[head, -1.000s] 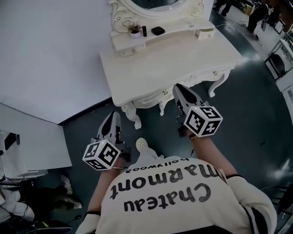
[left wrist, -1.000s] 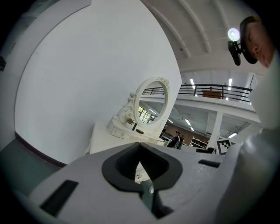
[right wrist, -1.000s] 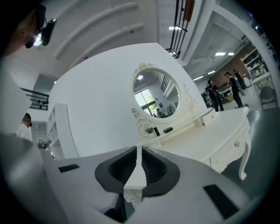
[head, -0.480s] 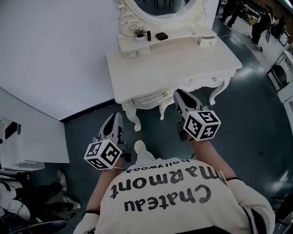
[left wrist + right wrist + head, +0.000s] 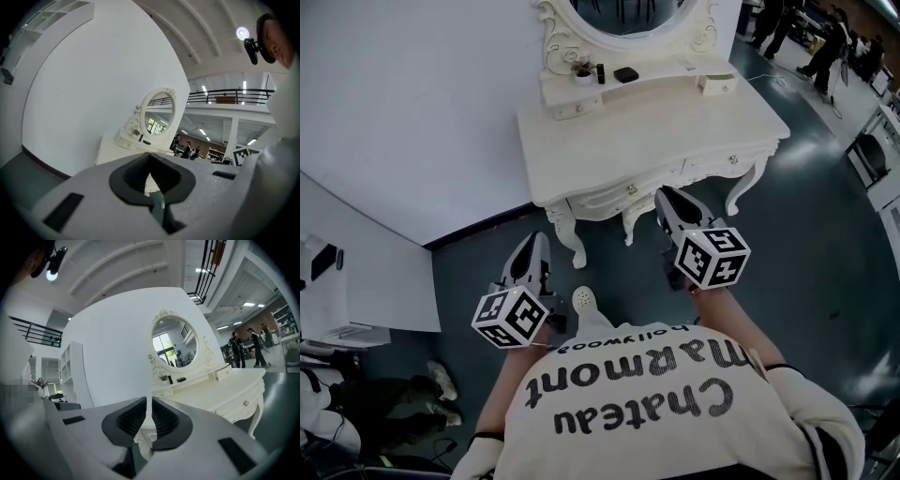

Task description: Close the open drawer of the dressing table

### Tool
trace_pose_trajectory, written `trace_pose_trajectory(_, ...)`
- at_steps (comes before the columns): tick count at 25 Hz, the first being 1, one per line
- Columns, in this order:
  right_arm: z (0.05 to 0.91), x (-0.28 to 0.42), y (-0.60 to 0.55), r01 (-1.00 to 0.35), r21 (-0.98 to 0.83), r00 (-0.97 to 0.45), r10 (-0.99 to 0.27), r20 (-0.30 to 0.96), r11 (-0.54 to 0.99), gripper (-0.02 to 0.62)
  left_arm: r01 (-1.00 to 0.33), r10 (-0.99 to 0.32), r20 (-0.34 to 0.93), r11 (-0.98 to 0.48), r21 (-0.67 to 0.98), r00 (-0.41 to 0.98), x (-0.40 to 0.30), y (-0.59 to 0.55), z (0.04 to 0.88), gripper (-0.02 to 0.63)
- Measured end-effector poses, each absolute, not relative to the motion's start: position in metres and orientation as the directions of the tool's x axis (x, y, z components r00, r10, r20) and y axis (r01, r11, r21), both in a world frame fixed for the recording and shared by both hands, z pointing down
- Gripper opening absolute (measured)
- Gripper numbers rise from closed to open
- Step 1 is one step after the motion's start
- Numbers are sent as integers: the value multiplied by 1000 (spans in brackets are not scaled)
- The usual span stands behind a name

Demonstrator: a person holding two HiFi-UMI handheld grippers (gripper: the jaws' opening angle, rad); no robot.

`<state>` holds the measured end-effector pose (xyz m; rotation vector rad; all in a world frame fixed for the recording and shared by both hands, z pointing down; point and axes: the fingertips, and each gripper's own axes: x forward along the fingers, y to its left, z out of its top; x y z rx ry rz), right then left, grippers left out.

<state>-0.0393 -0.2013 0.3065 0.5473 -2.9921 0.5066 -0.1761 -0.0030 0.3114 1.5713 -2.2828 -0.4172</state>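
Now, level before the dressing table [image 5: 656, 131]: left tongs [image 5: 535, 238] together, right tongs [image 5: 667, 193] a sliver apart, both empty.

Dressing table [image 5: 647, 131]: in the head view its top sits slightly lower and more turned than a second ago, with more of the oval mirror [image 5: 628, 11] showing above it; a bystander's shoes [image 5: 441, 380] on the floor and the distant people [image 5: 825, 42] stand in new spots.
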Motion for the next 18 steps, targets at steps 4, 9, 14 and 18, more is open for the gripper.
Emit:
trace_pose_trajectory(4,308,-34,-196,-350,-301,-937,-329,122,887,55,-841,-938,108,344,418,-330,-171,0,311,8)
trace_pose_trajectory(9,310,-30,-191,-354,-306,-935,-327,137,884,57,-839,-938,121,346,421,-326,-166,5,313,8)
trace_pose_trajectory(14,312,-27,-189,-356,-303,-934,-326,146,884,57,-839,-937,122,349,418,-329,-165,6,312,8)
trace_pose_trajectory(18,315,-25,-191,-362,-307,-931,-329,155,880,57,-841,-936,124,350,412,-329,-163,7,310,8)
